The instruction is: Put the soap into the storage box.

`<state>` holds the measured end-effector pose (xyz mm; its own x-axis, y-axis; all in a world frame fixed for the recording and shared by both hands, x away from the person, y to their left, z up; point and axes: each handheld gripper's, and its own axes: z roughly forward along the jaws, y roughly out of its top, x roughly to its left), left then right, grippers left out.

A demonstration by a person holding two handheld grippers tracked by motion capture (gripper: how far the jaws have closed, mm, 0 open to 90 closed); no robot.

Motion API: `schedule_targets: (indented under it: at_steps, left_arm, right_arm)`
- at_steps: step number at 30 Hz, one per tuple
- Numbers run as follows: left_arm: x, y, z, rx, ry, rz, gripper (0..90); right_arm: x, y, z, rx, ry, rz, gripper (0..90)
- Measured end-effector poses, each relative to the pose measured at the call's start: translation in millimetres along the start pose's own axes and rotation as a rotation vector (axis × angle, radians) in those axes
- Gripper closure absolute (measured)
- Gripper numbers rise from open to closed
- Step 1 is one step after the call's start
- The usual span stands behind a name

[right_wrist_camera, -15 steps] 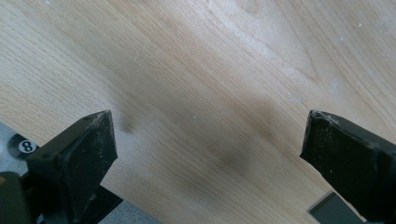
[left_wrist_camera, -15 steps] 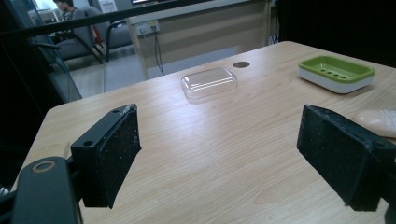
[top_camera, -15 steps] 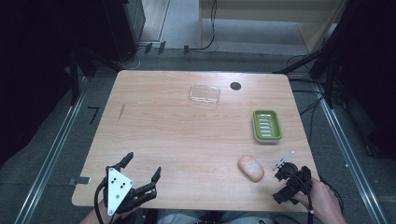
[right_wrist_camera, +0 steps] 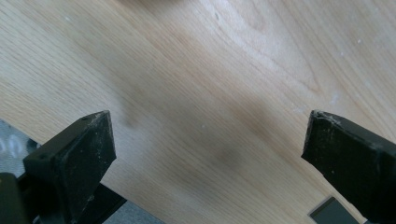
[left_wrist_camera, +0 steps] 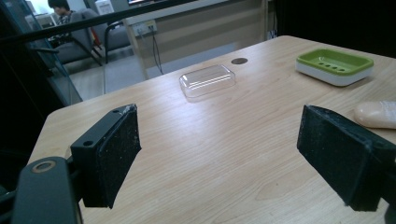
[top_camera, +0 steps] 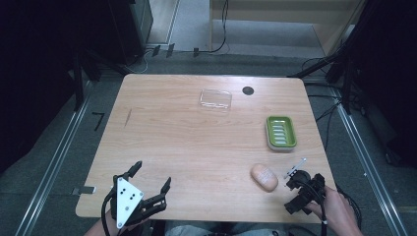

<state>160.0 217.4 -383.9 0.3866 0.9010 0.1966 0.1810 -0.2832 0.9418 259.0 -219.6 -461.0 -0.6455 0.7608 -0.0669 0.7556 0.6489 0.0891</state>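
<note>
A pale tan soap bar [top_camera: 264, 177] lies near the table's front right. Just right of it, at the front edge, a hand holds my right gripper [top_camera: 301, 189]. In the right gripper view it [right_wrist_camera: 205, 158] stands open over bare wood by the table's edge, with nothing between its jaws. My left gripper [top_camera: 151, 176] hovers open over the front left corner. The left gripper view has its jaws [left_wrist_camera: 224, 158] wide apart, facing a clear plastic lid [left_wrist_camera: 208, 80], a green soap dish [left_wrist_camera: 334, 65] and the soap bar [left_wrist_camera: 376, 114].
The green soap dish [top_camera: 281, 132] sits at the right side and the clear lid [top_camera: 215, 99] at the far middle, beside a dark round hole [top_camera: 248, 90]. The wooden table [top_camera: 187, 142] is bare across its centre and left. Cables and dark frames surround it.
</note>
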Motion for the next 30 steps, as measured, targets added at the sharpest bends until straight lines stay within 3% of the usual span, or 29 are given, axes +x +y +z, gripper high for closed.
schedule_targets:
  at_steps: [17,30]
  left_arm:
    - [-2.0,0.4,1.1,0.007,-0.004,0.018,13.9]
    - [-1.4,0.2,0.6,0.007,0.002,0.013,13.9]
  right_arm:
    - [6.9,16.0,-8.7,-0.003,-0.020,-0.017,0.5]
    - [19.5,44.2,-17.3,-0.038,-0.029,-0.068,0.0]
